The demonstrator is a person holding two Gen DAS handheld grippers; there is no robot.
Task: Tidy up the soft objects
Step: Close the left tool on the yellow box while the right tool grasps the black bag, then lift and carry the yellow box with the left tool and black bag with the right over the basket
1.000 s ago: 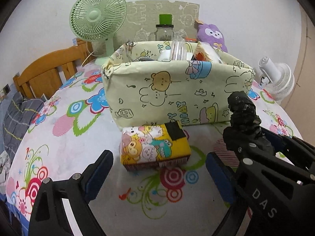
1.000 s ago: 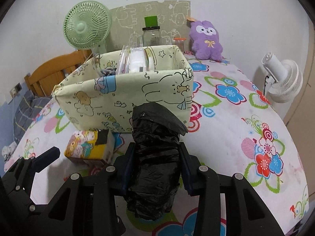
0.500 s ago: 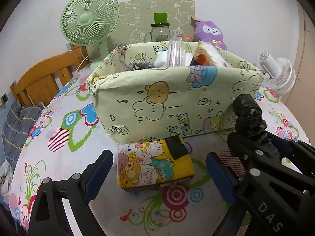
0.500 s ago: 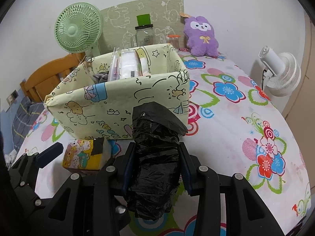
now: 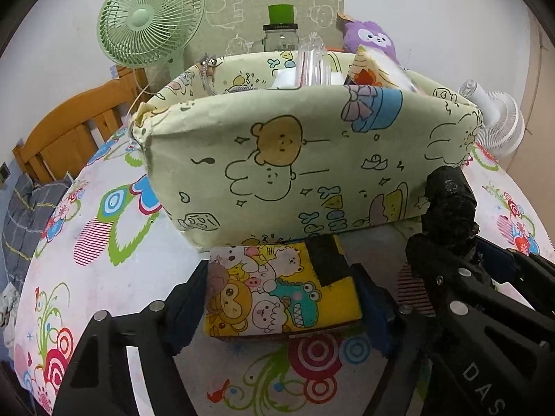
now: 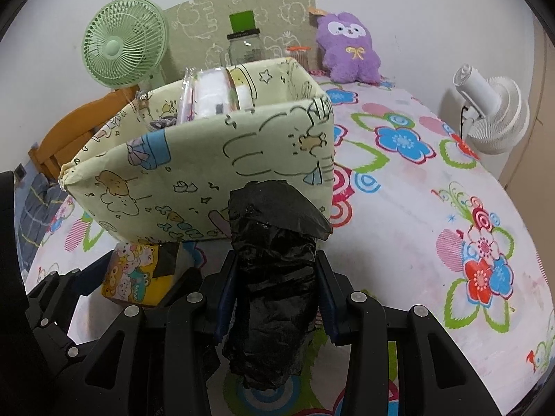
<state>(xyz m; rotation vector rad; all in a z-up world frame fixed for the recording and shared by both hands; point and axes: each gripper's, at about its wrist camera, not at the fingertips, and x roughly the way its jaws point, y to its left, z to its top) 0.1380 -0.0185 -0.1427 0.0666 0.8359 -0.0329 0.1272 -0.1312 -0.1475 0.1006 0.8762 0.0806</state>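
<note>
We see the left gripper (image 5: 281,298) now closed around the pack (image 5: 277,294), apparently gripping it; the right gripper (image 6: 274,298) stays clamped on the black roll (image 6: 274,277), box (image 5: 305,159) next.

I see a pale green fabric storage box (image 5: 298,159) printed with outlined cartoon bears and rabbits. Below it, the yellow tissue pack (image 5: 277,294) carries cartoon animals and a black patch. My right gripper's roll of plastic bags (image 6: 274,277) is glossy black. The white tablecloth (image 6: 433,208) shows bright flowers and swirls. The plush toy (image 6: 348,52) is purple; the desk fan (image 5: 151,20) is mint green.
</note>
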